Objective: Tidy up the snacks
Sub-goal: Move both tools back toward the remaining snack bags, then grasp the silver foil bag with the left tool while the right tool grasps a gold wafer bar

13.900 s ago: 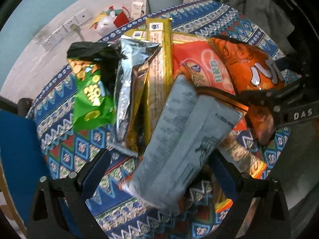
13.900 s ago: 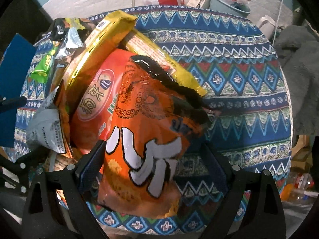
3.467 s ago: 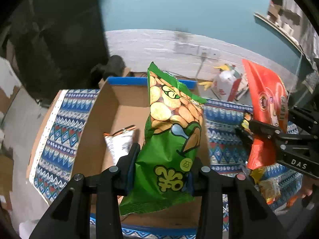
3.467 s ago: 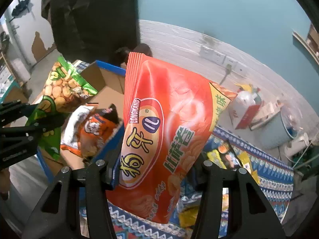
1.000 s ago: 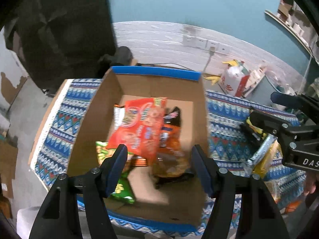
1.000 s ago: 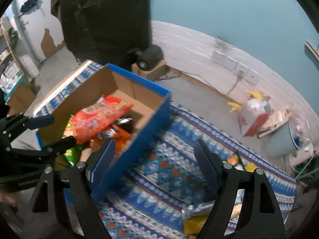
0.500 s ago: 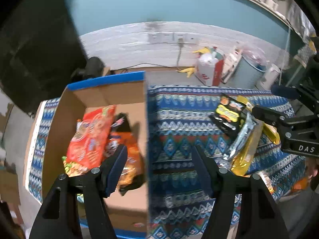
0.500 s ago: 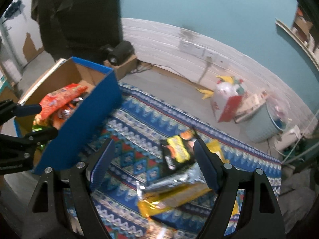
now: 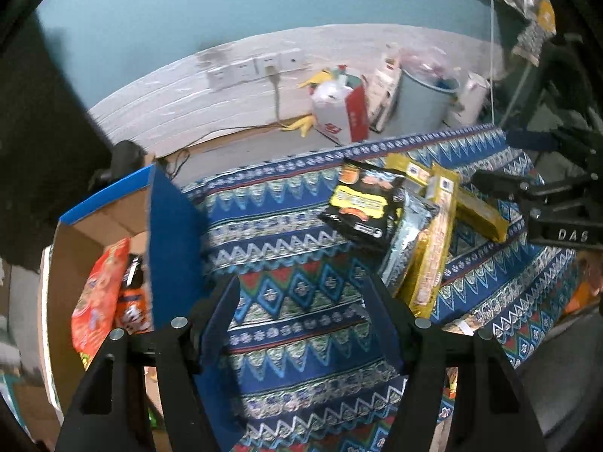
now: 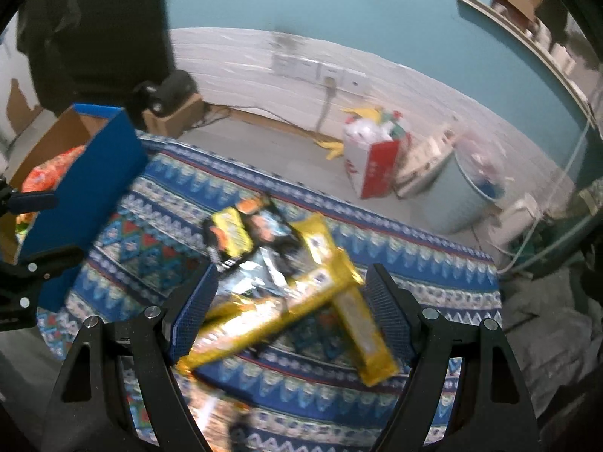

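My left gripper (image 9: pixel 301 316) is open and empty above the patterned cloth (image 9: pixel 286 233). The blue cardboard box (image 9: pixel 169 233) stands at its left and holds an orange-red snack bag (image 9: pixel 98 297) with other bags. A black and yellow bag (image 9: pixel 361 203), a silver pack (image 9: pixel 409 241) and gold biscuit packs (image 9: pixel 437 241) lie in a pile to the right. My right gripper (image 10: pixel 292 309) is open and empty, hovering over the same pile: the black and yellow bag (image 10: pixel 241 233), silver pack (image 10: pixel 260 275) and gold packs (image 10: pixel 271 316). The box (image 10: pixel 83 192) is far left.
On the floor behind the table stand a red and white bag (image 10: pixel 373 154) and a grey bin (image 10: pixel 467 192). Wall sockets (image 9: pixel 256 69) with a plugged cable sit on the white wall. The right gripper's body (image 9: pixel 557 207) shows at the right edge of the left wrist view.
Both grippers have swung right, away from the box and toward the snack pile. The pile now sits closer and between the right gripper's fingers in view. Both stay empty.
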`<state>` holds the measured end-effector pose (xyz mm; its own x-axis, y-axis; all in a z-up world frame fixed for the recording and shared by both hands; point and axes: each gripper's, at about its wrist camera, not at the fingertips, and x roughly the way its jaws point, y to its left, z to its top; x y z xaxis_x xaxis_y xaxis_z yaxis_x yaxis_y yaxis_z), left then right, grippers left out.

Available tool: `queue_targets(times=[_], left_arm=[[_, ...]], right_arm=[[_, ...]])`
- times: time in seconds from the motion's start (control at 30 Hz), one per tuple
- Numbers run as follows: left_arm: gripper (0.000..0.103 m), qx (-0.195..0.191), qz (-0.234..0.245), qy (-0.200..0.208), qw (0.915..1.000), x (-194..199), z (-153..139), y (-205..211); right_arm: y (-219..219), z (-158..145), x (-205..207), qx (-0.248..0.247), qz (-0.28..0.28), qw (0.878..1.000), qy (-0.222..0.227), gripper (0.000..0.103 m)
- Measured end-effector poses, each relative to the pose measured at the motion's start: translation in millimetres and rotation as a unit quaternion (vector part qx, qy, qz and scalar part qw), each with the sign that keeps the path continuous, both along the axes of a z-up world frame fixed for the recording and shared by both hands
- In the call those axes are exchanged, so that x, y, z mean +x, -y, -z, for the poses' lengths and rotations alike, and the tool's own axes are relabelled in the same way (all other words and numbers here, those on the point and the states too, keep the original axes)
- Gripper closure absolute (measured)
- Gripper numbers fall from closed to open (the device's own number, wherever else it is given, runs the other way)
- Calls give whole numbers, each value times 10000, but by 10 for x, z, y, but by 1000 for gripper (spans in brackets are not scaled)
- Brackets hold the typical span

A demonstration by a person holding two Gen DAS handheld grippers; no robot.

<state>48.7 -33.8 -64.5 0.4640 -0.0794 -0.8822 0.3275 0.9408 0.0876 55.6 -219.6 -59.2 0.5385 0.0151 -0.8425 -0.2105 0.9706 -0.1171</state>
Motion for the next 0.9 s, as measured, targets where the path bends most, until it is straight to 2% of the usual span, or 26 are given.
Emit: queue_targets(times=[0.37, 0.73, 0.9], left_arm=[[34, 178, 596, -347, 9975, 201, 444, 490], [34, 142, 931, -641, 9935, 354, 757, 750], [33, 146, 1052, -823, 9909, 402, 932, 813]], right_arm=[[412, 354, 7, -422, 228, 9984, -296, 23], [668, 1009, 150, -651, 283, 9929, -954, 23], [699, 1179, 202, -764, 270, 9925, -916, 23]])
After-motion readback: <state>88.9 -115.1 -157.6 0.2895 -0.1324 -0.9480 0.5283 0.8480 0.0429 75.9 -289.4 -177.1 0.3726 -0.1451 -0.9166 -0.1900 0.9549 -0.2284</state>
